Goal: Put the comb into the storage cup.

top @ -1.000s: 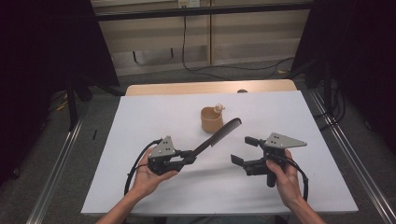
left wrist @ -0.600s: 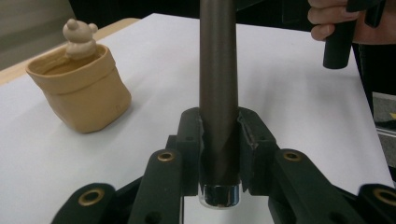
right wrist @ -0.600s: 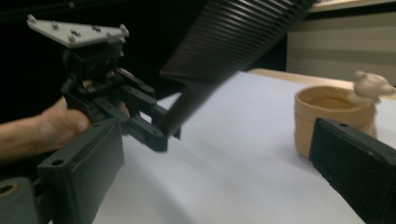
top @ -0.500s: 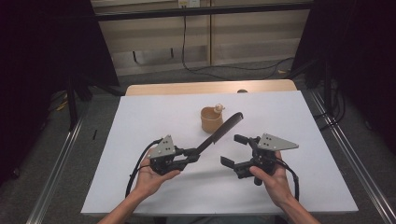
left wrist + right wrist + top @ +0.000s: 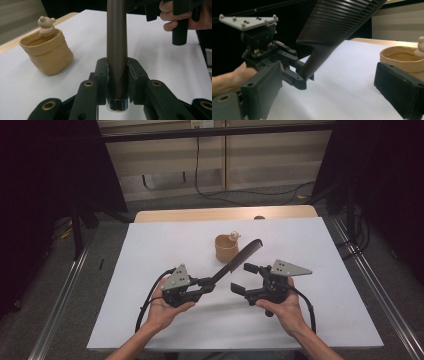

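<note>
My left gripper (image 5: 207,284) is shut on the round handle of a dark comb (image 5: 237,260), which rises slanting up and away toward the right. The left gripper view shows the handle (image 5: 117,50) clamped between the jaws of the left gripper (image 5: 117,82). My right gripper (image 5: 243,277) is open just right of the handle. Its jaws have just been closing a little but still stand wide, with nothing touching the pads. In the right gripper view the comb's teeth (image 5: 337,20) hang above and ahead of the right gripper (image 5: 329,87), and the left gripper (image 5: 297,72) is beyond.
A tan soft pot (image 5: 226,247) with a small bear figure (image 5: 233,236) on its rim stands just behind the comb's tip. Both also show in the left gripper view, the pot (image 5: 47,53) at left. The white table top (image 5: 150,250) spreads around.
My right gripper has moved left toward the comb's handle. The left gripper and the comb have stayed put.
</note>
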The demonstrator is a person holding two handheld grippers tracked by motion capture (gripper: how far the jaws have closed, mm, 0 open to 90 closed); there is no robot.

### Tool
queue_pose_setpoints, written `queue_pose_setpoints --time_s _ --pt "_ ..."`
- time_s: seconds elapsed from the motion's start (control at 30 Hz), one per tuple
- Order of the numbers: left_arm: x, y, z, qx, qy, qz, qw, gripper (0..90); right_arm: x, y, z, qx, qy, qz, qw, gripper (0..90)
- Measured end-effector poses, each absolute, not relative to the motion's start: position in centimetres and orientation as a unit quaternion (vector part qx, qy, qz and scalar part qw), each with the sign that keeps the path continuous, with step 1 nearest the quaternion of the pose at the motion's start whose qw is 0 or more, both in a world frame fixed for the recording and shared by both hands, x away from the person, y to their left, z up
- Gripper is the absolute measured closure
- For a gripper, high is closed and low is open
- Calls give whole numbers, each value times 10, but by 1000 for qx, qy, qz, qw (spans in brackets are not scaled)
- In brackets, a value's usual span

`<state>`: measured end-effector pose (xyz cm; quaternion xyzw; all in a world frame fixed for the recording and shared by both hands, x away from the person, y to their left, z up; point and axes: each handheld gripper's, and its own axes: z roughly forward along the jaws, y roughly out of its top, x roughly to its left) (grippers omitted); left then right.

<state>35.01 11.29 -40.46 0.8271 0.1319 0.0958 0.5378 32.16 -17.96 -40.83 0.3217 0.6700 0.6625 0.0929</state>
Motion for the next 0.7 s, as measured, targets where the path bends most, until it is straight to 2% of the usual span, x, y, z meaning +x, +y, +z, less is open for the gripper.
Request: queue_pose_setpoints --time_s 0.33,0.57,0.7 --pt "348 103 -397 824 119 104 544 729 330 -175 -411 332 654 677 62 271" --pt "347 101 -398 826 114 106 542 729 331 -173 -411 320 650 688 49 473" --pt "347 100 -399 825 114 101 544 729 332 -172 -411 317 647 692 47 546"
